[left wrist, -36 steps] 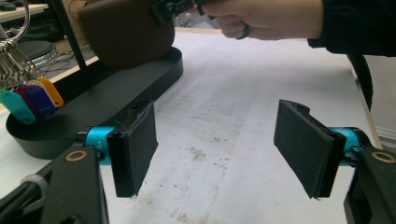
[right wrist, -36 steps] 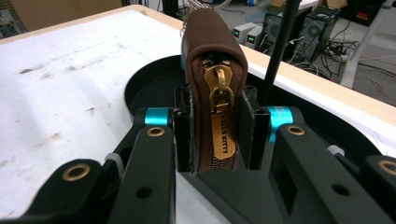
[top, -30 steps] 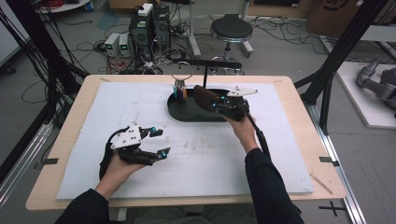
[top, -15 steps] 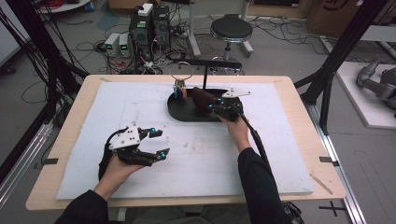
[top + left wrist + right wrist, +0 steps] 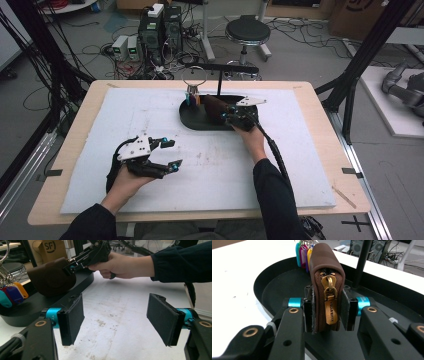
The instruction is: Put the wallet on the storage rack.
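The right gripper [image 5: 327, 308] is clamping a brown zip pouch [image 5: 325, 277] between its two pads, with the gold zipper pull [image 5: 329, 302] hanging toward the camera between them. The pouch is standing on edge over the black tray [image 5: 192, 120] at the far middle of the table; whether its lower edge is resting on the tray floor cannot be told. A bunch of coloured key tags [image 5: 302, 255] is hanging just behind it, beside the upright post [image 5: 362, 262] of the stand.

Compared with the high view of a second ago, the right hand [image 5: 250, 137] has been lowering the pouch into the tray, and the jaws have just been opening a little — the pads are nonetheless pressing on both sides of the pouch in the right gripper view. This is read as the beginning of a release: the pouch is being set down, and the grip is easing rather than letting go.

The left gripper [image 5: 115, 320] is holding its place over the white mat [image 5: 225, 165] near the front left, jaws wide apart with nothing between them — it is taking no part in the placement.

The pouch is narrow on edge, so it may tip once freed.
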Available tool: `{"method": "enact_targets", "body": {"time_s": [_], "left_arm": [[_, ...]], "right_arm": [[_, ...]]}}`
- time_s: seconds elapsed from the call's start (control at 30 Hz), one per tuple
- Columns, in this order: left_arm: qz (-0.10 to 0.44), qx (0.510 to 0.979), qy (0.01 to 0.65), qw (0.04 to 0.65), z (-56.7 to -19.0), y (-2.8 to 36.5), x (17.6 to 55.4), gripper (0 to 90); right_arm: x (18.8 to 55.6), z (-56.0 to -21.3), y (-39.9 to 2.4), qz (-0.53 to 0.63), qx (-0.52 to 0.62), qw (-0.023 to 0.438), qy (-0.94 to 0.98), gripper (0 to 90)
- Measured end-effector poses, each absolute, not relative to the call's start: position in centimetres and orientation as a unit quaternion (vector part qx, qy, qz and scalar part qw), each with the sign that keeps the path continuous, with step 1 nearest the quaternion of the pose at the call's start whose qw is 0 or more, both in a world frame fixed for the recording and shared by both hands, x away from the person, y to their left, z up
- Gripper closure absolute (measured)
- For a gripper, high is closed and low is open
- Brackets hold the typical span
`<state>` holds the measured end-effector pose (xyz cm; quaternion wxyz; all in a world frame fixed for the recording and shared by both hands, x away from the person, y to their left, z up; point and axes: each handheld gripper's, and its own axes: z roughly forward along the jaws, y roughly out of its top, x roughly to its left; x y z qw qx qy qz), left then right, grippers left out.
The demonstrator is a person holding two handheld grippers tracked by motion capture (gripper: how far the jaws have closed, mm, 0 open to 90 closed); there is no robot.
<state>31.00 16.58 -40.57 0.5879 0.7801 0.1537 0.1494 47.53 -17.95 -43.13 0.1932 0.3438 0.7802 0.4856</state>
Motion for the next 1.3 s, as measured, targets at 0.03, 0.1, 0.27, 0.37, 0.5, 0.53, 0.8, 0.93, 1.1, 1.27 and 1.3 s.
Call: {"method": "enact_targets", "body": {"time_s": [0.03, 0.1, 0.27, 0.37, 0.5, 0.53, 0.8, 0.93, 1.1, 1.27, 1.3], "left_arm": [[0.149, 0.78, 0.155, 0.588, -40.6, 16.6, 31.0, 29.8], [0.149, 0.78, 0.155, 0.588, -40.6, 16.6, 31.0, 29.8], [0.149, 0.781, 0.153, 0.587, -40.6, 16.6, 31.0, 29.8], [0.149, 0.782, 0.154, 0.586, -40.6, 16.6, 31.0, 29.8], [0.149, 0.781, 0.154, 0.587, -40.6, 16.6, 31.1, 29.8], [0.149, 0.781, 0.155, 0.586, -40.6, 16.7, 31.1, 29.8], [0.149, 0.782, 0.155, 0.585, -40.7, 16.6, 31.5, 29.8], [0.148, 0.782, 0.161, 0.583, -40.8, 16.6, 32.0, 29.8], [0.148, 0.782, 0.165, 0.582, -40.8, 16.8, 32.4, 29.7], [0.153, 0.785, 0.168, 0.576, -40.9, 17.0, 32.4, 29.7], [0.154, 0.785, 0.169, 0.575, -41.0, 17.0, 32.4, 29.7]], "right_arm": [[47.5, -43.1, -18.0, 0.484, 0.341, 0.196, 0.781, 69.7], [47.5, -43.1, -17.9, 0.482, 0.341, 0.195, 0.783, 69.0], [47.3, -42.9, -17.9, 0.473, 0.345, 0.204, 0.785, 59.4], [47.1, -42.4, -18.2, 0.465, 0.345, 0.216, 0.786, 53.0], [46.8, -41.5, -18.7, 0.454, 0.346, 0.229, 0.788, 40.6], [46.6, -41.3, -18.9, 0.452, 0.348, 0.23, 0.789, 37.8], [44.3, -38.9, -20.7, 0.475, 0.324, 0.224, 0.787, 36.5], [42.4, -37.6, -21.9, 0.49, 0.307, 0.207, 0.789, 35.1], [39.8, -36.3, -24.0, 0.503, 0.294, 0.199, 0.788, 34.6], [37.1, -35.9, -26.7, 0.516, 0.296, 0.189, 0.781, 31.2], [36.6, -35.9, -27.2, 0.518, 0.296, 0.187, 0.78, 31.0]]}}
